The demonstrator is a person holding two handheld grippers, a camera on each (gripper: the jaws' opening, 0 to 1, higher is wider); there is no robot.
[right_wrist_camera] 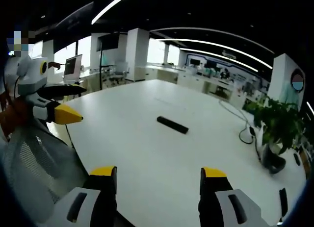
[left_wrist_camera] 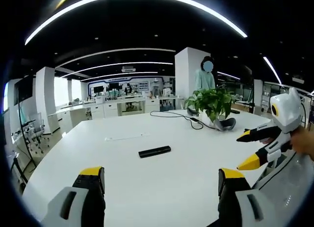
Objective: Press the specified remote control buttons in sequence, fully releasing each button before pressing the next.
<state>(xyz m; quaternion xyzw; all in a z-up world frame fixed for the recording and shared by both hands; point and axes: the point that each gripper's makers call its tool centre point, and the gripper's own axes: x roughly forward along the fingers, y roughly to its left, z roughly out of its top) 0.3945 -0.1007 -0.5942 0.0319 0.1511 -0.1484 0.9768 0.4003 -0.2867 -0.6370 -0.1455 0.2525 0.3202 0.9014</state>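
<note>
- Hovering above the white bench (left_wrist_camera: 162, 188), the left hand-held gripper (left_wrist_camera: 162, 180) and right hand-held gripper (right_wrist_camera: 159, 180) are both spread and empty.
- The black remote control (left_wrist_camera: 154, 151) lies mid-bench, well apart from both.
- Judged: no press begun; next, approach and lower one jaw tip squarely onto the first button.

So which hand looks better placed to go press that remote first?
No clear winner: the remote lies well ahead of both the open left tool and the open right tool, touching neither.
</note>
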